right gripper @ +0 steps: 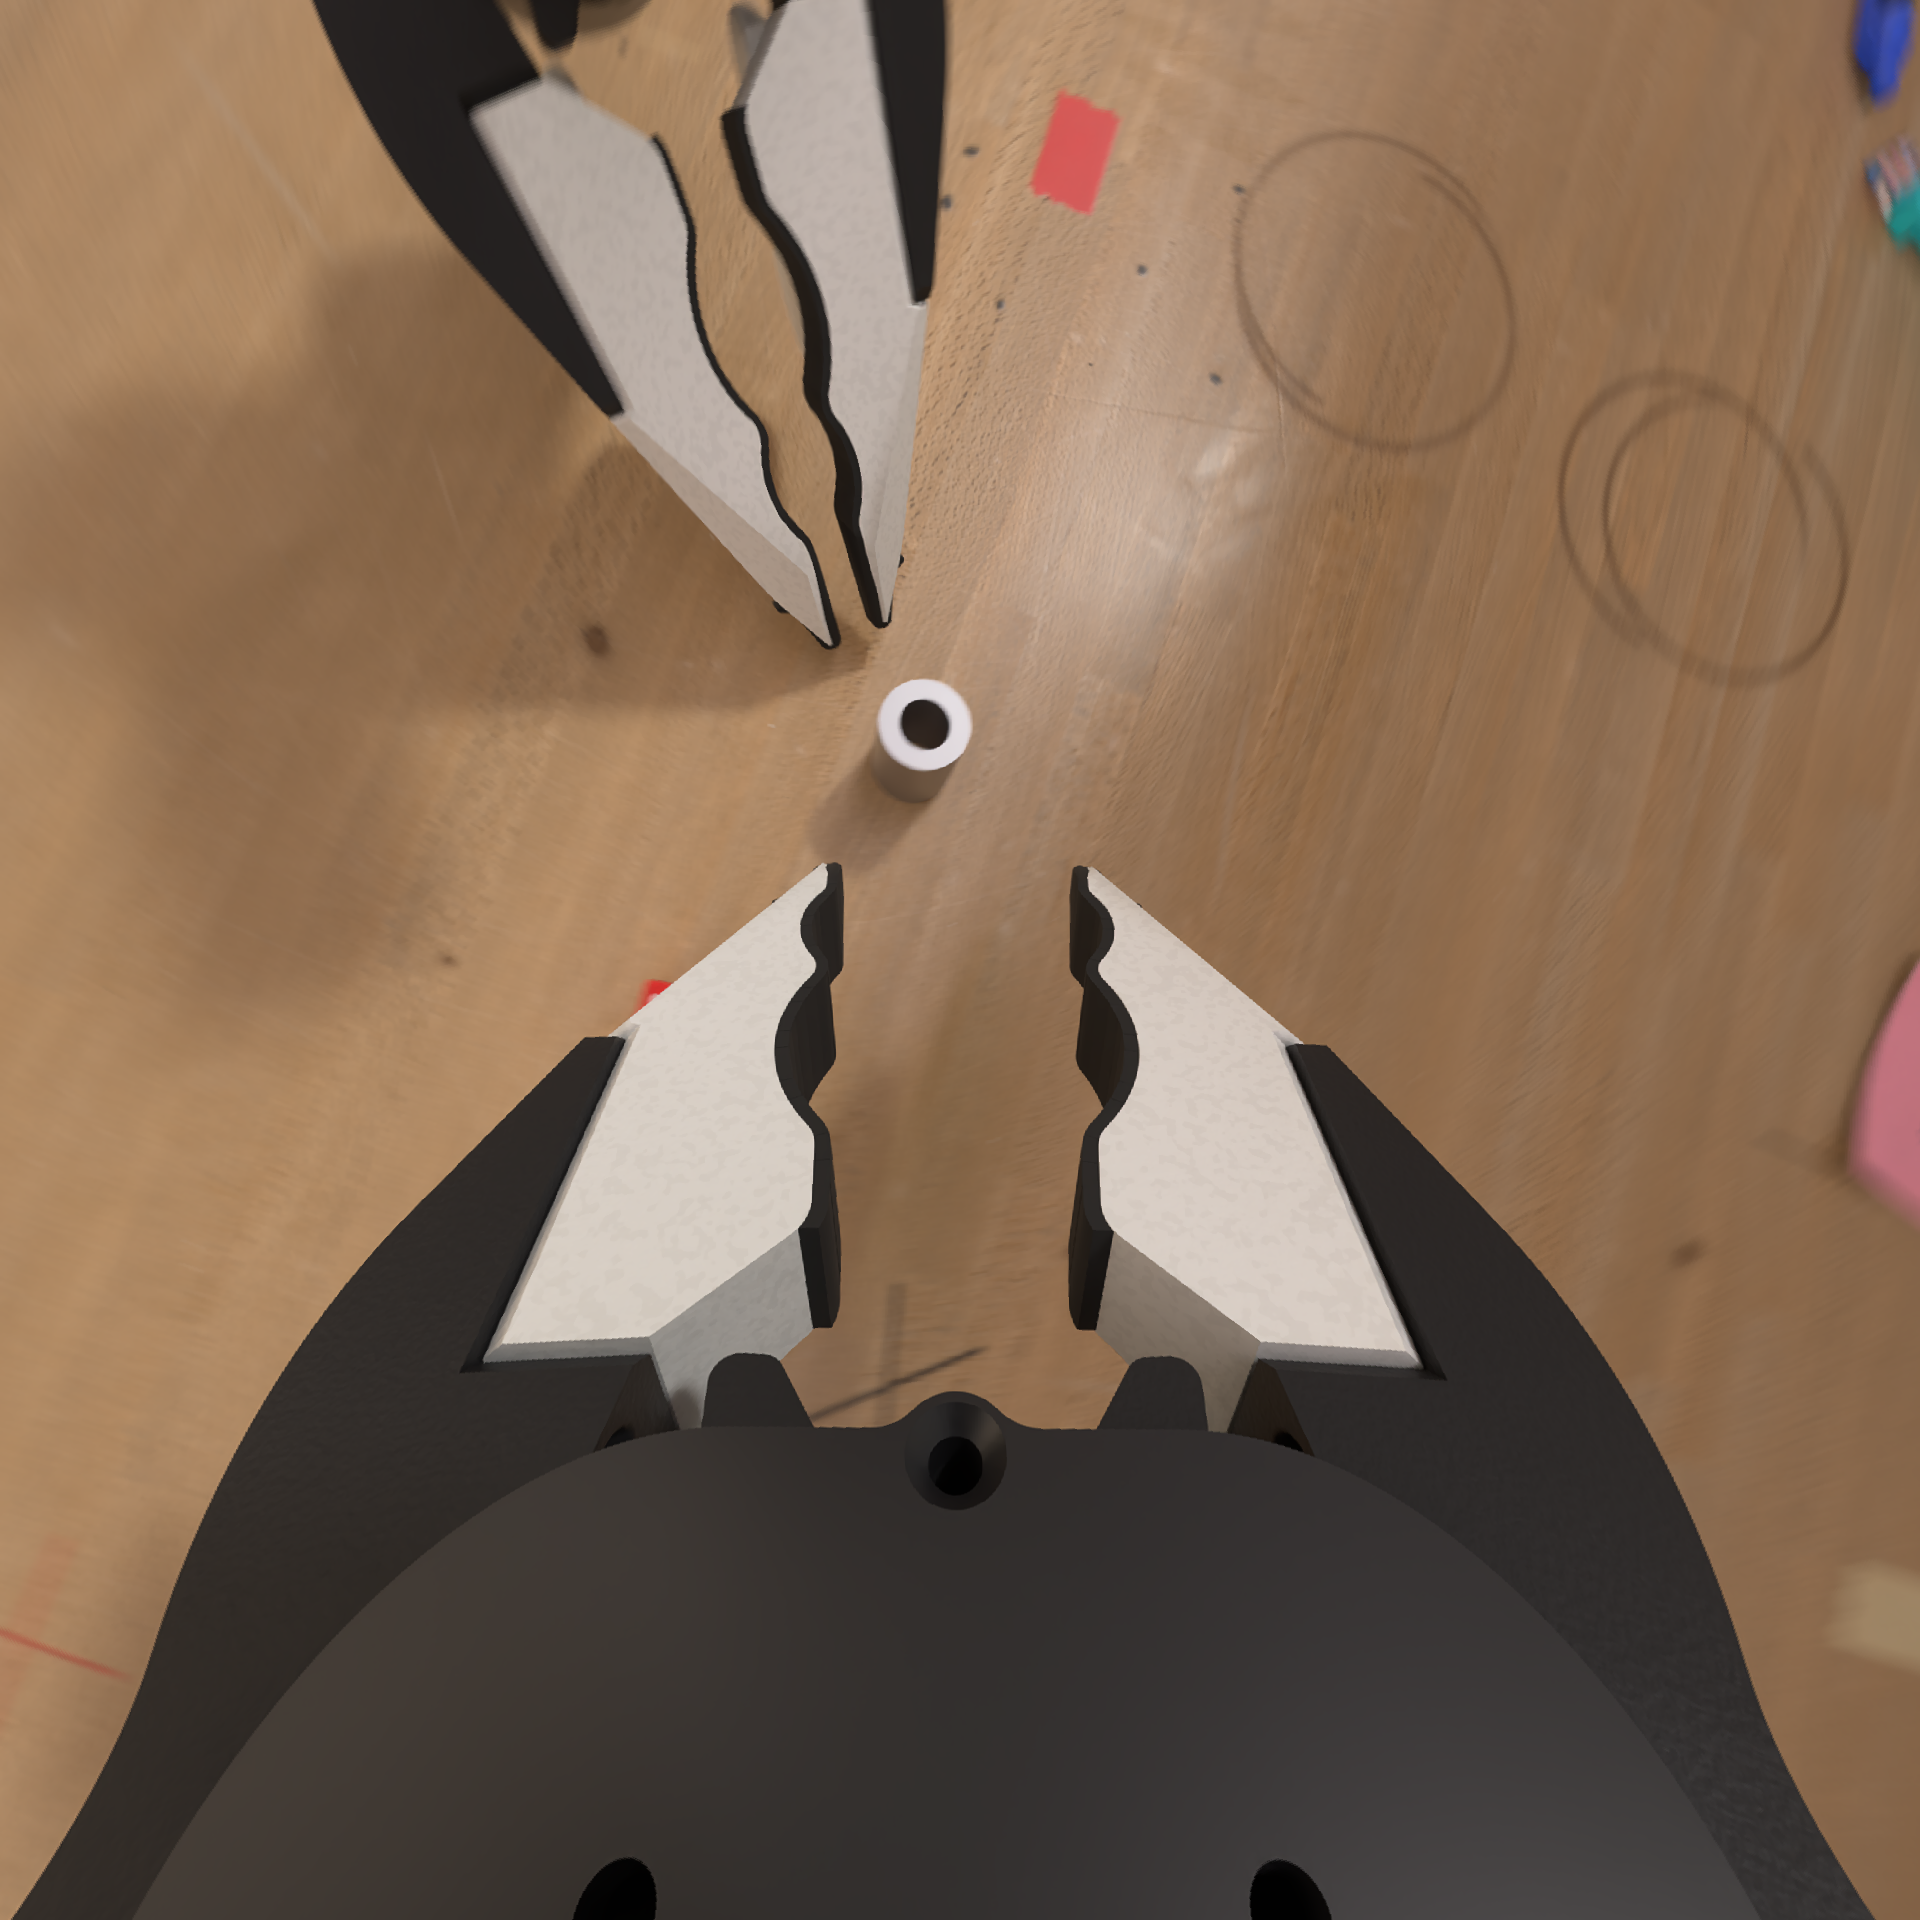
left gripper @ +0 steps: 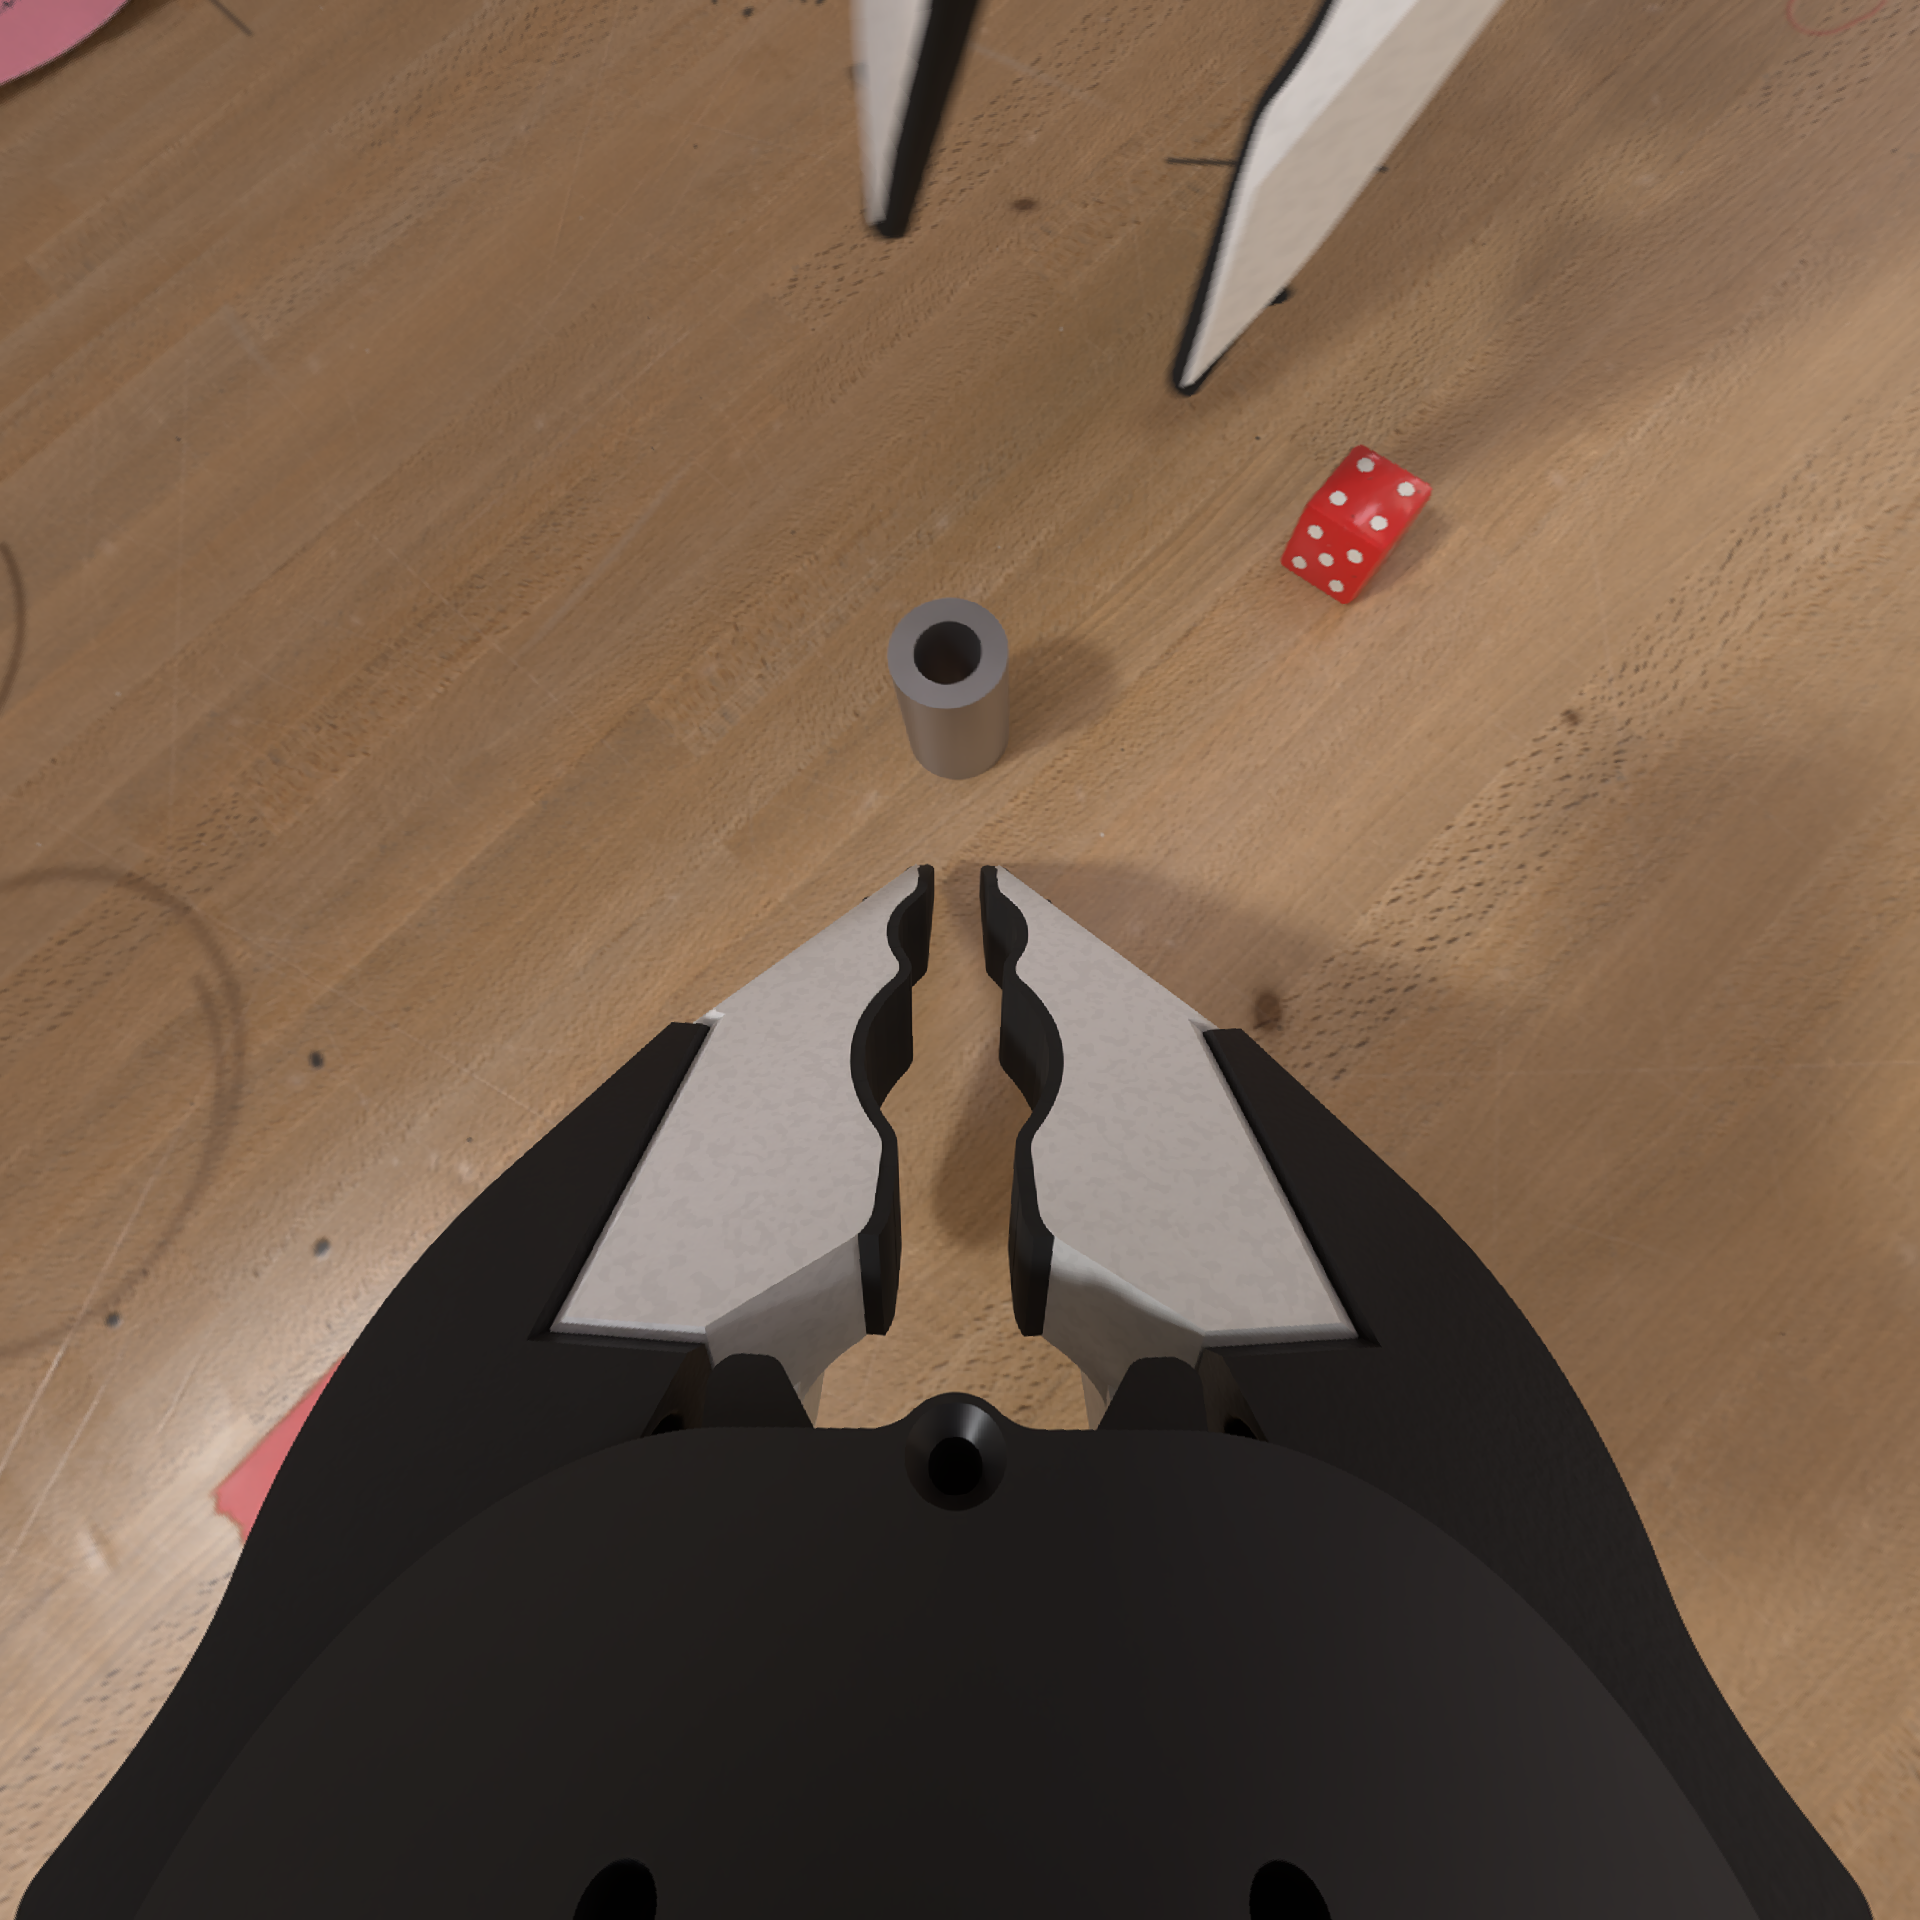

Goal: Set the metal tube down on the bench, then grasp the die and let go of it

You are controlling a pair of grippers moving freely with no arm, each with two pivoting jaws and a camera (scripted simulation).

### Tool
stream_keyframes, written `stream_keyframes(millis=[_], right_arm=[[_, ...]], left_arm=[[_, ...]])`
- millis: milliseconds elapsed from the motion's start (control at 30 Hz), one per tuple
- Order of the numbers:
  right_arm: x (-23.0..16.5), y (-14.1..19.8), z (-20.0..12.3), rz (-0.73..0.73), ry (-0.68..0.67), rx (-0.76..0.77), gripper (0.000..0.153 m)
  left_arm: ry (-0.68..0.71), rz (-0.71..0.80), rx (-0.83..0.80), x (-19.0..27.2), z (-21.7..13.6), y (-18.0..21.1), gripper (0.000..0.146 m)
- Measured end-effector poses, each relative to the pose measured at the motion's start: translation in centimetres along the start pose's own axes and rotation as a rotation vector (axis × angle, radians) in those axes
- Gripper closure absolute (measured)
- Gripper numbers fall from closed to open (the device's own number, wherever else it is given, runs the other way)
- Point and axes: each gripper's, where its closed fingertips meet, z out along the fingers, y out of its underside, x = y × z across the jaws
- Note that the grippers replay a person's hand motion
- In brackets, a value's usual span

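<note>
While the metal tube [left gripper: 950,688] stands upright on the wooden bench [left gripper: 416,520] at the centre of the left wrist view, the left gripper [left gripper: 957,871] hovers just below it, its jaws nearly closed on nothing. Right of the tube, well apart, lies the red die [left gripper: 1355,524]. At upper right, the right gripper [left gripper: 1034,312] hangs released, holding nothing.
</note>
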Motion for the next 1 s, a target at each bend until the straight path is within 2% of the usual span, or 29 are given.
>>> stream_keyframes(millis=[133, 200, 300, 467, 667, 767, 867, 933, 1000], right_arm=[[-2.9, 1.5, -0.8, 0.278, 0.015, 0.096, 0.11], [-4.8, 1.8, -0.8, 0.346, -0.029, 0.105, 0.101], [-6.4, 2.5, -0.7, 0.37, -0.057, 0.05, 0.081], [-7.2, 3.9, 0.2, 0.335, -0.06, -0.122, 0.075], [-7.1, 4.2, 1.6, 0.321, -0.057, -0.182, 0.089], [-6.6, 4.6, 1.9, 0.297, -0.002, -0.235, 0.105], [-6.5, 4.8, 1.8, 0.285, -0.014, -0.245, 0.116], [-6.6, 5.0, 1.7, 0.274, -0.03, -0.254, 0.13], [-6.7, 5.3, 1.5, 0.256, -0.044, -0.258, 0.134]], left_arm=[[0.011, -0.026, 0.011, 0.6, -0.1, 0.1, 0.137], [-0.012, -0.018, 0.009, 0.3, -0.1, 0.1, 0.135], [-0.041, -0.004, -0.025, -0.2, -0.5, 0.4, 0.127], [-0.049, -0.002, -0.027, -0.4, -1.4, 1.3, 0.127], [-0.092, -0.006, -0.019, -0.6, -1.8, 1.7, 0.126], [-0.088, -0.007, -0.014, -0.6, -1.7, 1.6, 0.126], [-0.083, 0.007, -0.011, -0.4, -1.7, 1.5, 0.125], [-0.078, 0.013, -0.007, -0.2, -1.6, 1.5, 0.125], [-0.071, 0.012, 0.0, -0.1, -1.6, 1.4, 0.125]])
